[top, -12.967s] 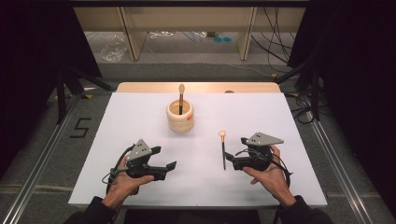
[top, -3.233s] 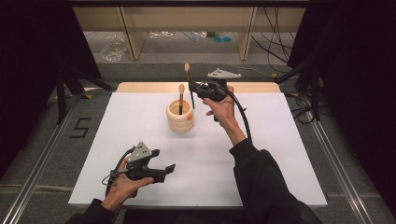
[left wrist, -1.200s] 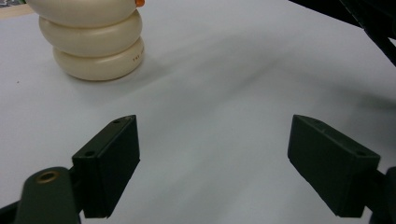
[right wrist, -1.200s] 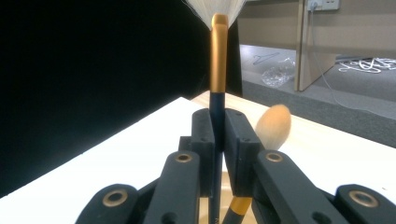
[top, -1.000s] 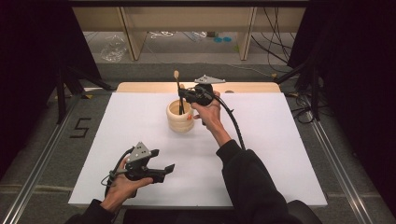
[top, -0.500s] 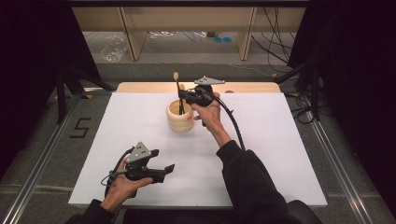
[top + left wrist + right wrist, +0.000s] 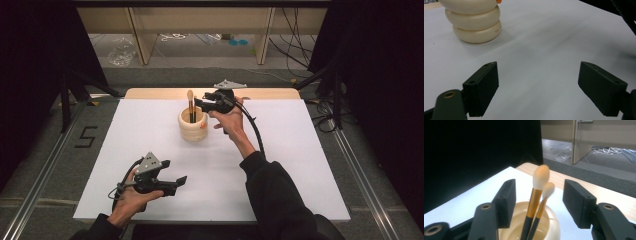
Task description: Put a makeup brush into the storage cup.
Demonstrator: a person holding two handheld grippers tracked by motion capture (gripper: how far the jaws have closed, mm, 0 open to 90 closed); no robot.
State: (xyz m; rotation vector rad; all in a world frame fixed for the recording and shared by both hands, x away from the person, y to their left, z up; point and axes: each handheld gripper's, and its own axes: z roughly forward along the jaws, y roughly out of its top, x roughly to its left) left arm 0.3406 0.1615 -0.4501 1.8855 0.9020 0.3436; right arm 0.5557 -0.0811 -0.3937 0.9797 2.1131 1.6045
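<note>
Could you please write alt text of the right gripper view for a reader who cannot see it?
Two makeup brushes with pale, orange-tipped bristles stand in a cream ribbed holder, between the open black jaws of the right gripper, which have just been opening and do not touch them. Behind lie the white table, its wooden edge and a grey floor.

White table [image 7: 310,165], grey carpet floor [image 7: 200,77], wooden shelving [image 7: 200,20] behind, black curtains [image 7: 35,60] at sides.

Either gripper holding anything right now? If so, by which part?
Nothing is held. The right gripper has just opened; the two brushes stand free in the cream holder between its jaws. The left gripper is open over the bare table.
</note>
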